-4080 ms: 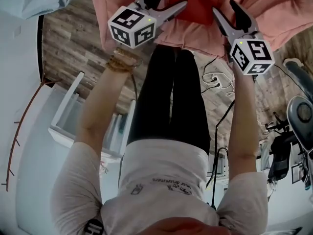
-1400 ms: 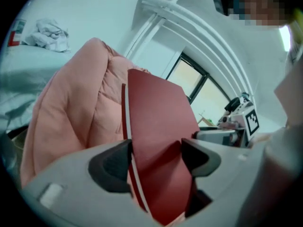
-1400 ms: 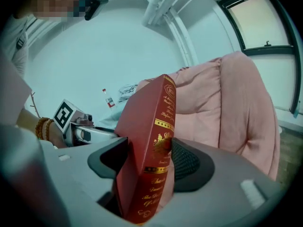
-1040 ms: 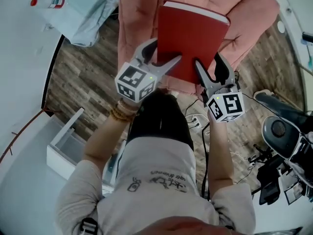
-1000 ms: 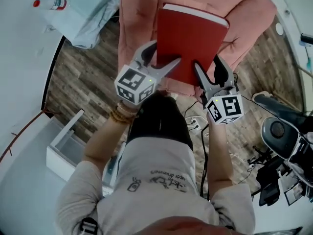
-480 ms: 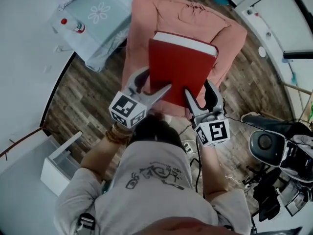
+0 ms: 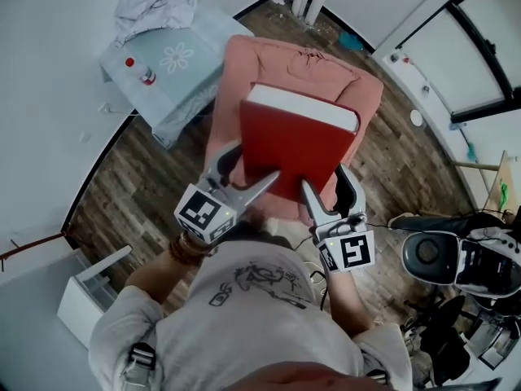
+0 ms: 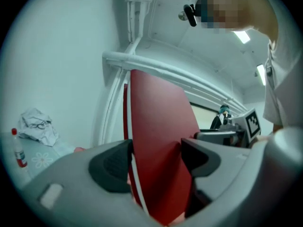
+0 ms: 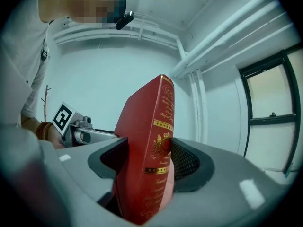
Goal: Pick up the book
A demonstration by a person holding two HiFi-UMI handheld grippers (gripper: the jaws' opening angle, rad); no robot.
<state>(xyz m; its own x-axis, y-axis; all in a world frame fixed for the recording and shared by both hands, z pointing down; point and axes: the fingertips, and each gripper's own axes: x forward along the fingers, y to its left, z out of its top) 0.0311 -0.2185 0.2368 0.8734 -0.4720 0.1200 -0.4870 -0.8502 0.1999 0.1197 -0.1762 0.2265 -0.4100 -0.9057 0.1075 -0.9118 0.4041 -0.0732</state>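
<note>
A thick red book (image 7: 293, 149) with a white page edge hangs in the air above a pink armchair (image 7: 330, 80). Both grippers hold it by its near edge. My left gripper (image 7: 251, 166) is shut on the book's left corner, my right gripper (image 7: 328, 184) on its right corner. In the left gripper view the red cover (image 8: 161, 136) stands upright between the dark pads (image 8: 113, 167), which press on both faces. In the right gripper view the book's spine (image 9: 158, 141), with gold print, is clamped between the jaws. The gripper tips sit level, pointing away from the person.
Far below lies a wooden floor. A pale blue table (image 7: 175, 84) carries a small bottle (image 7: 140, 71) and a crumpled cloth (image 7: 155, 2). A white drawer unit (image 7: 85, 296) stands lower left, dark equipment and cables (image 7: 431, 255) lower right. A window (image 9: 270, 112) is at right.
Both grippers have risen together with the book between them. The armchair and floor now look smaller and further below. The grips on the book look unchanged.
</note>
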